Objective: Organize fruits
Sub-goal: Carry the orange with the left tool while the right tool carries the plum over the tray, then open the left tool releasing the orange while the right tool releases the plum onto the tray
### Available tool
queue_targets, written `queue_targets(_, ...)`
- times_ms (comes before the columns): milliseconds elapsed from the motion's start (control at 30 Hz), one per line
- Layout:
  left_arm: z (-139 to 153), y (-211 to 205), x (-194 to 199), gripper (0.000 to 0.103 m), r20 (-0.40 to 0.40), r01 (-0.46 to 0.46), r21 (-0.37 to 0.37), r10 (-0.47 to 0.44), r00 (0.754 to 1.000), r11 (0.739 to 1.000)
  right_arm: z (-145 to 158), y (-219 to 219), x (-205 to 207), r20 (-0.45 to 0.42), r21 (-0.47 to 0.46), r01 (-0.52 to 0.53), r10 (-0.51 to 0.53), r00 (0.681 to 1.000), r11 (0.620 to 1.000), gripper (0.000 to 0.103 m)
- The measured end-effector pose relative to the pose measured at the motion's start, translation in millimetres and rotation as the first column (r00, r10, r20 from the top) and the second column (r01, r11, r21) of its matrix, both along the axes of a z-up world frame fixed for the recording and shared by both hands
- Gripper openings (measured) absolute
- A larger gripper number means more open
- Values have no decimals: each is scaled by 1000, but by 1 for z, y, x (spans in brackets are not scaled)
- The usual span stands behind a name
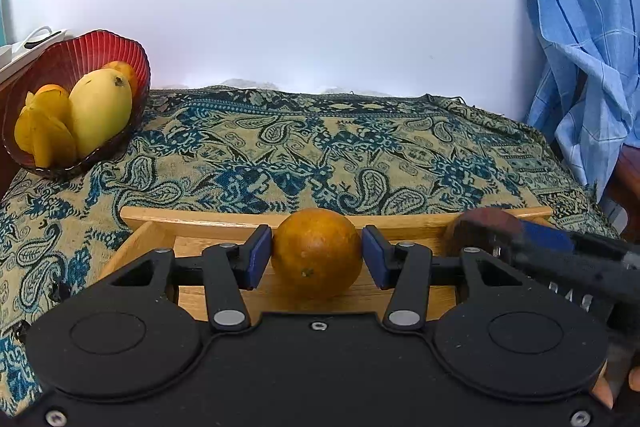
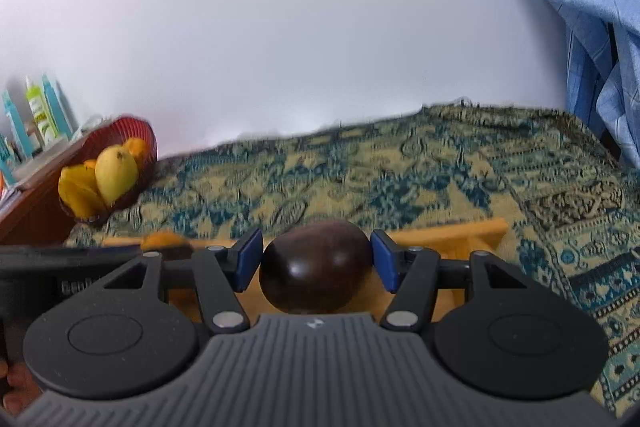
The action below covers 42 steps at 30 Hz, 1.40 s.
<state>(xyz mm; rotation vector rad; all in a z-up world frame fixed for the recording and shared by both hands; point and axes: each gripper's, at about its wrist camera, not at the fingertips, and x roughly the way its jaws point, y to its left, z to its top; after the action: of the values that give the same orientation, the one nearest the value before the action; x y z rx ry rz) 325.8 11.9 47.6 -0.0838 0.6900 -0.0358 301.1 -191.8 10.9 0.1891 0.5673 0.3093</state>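
Observation:
My left gripper (image 1: 318, 247) is shut on an orange (image 1: 316, 259), its blue pads pressing both sides, over a wooden tray (image 1: 200, 217). In the right wrist view, my right gripper (image 2: 316, 255) is shut on a glossy dark brown fruit (image 2: 316, 271) above the same tray (image 2: 460, 229). The two grippers stand side by side. In the left wrist view, the dark fruit (image 1: 480, 227) shows blurred at right. A red ribbed bowl (image 1: 80, 51) at the back left holds a yellow mango (image 1: 100, 111), a starfruit (image 1: 44, 131) and oranges.
A paisley cloth (image 1: 320, 147) covers the surface under the tray and bowl. A blue checked cloth (image 1: 584, 27) hangs at the right. Bottles (image 2: 38, 111) and a white power strip (image 1: 24, 47) sit on a ledge behind the bowl. A white wall stands behind.

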Motion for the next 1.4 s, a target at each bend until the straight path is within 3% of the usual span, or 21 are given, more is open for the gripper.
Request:
queue_targets(400, 0, 1, 2, 49, -2, 12, 2, -12, 1000, 1000, 0, 0, -4, -9, -14, -16, 16, 1000, 1000, 62)
queue_targets(567, 0, 2, 3, 50, -7, 15, -6, -15, 1000, 1000, 1, -1, -2, -11, -25, -28, 27, 1000, 999, 69)
queue_targets(767, -1, 2, 1, 59, -8, 8, 13, -8, 1000, 1000, 2, -1, -4, -14, -29, -35, 34, 999, 999, 72)
queue_targets(1033, -1, 4, -7, 80, -3, -8, 45, 8, 1000, 999, 1, -1, -6, -23, -52, -37, 36, 999, 998, 80)
queue_targets(1400, 2, 10, -28, 85, -1, -23, 39, 23, 1000, 999, 8, 2, -22, 4, -83, -59, 59, 998, 995, 90)
